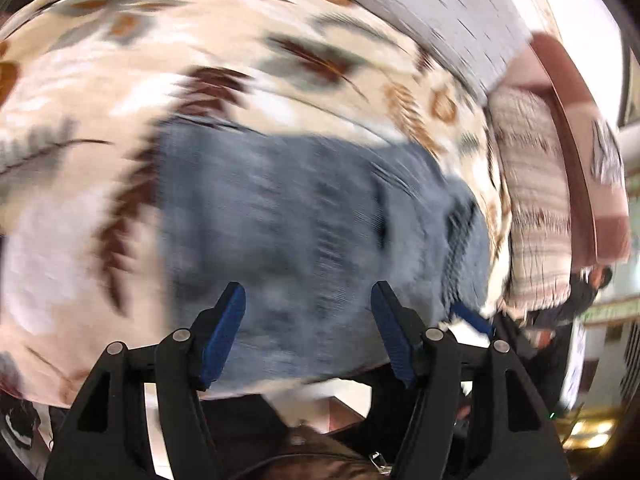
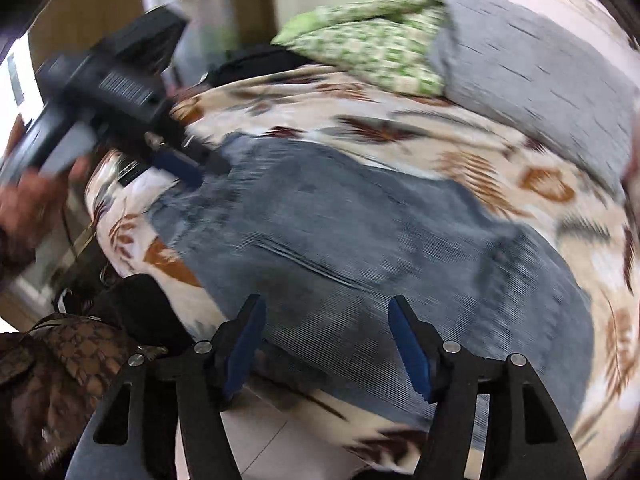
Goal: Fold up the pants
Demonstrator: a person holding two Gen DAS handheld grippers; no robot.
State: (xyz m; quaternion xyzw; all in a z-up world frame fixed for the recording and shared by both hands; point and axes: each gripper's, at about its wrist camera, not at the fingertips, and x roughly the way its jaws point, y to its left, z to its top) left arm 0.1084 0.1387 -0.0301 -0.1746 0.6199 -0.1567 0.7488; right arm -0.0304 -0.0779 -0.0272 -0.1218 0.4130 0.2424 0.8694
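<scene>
Blue-grey denim pants (image 1: 300, 200) lie folded flat on a cream bedspread with brown leaf prints (image 1: 120, 80). My left gripper (image 1: 308, 292) hovers above their near edge, open, with nothing between its blue pads. The right wrist view shows the same pants (image 2: 360, 240) spread across the bedspread (image 2: 520, 184). My right gripper (image 2: 327, 304) hangs open over their near part and holds nothing. At the pants' far left corner is the left gripper (image 2: 200, 168), with a hand (image 2: 24, 200) holding it. Both views are motion-blurred.
A grey pillow (image 2: 540, 68) and a green patterned cloth (image 2: 380, 48) lie at the far side of the bed. A brown patterned bag (image 2: 60, 360) sits below the bed's near edge. A striped blanket (image 1: 532, 200) and a reddish-brown headboard (image 1: 580, 140) are at the right.
</scene>
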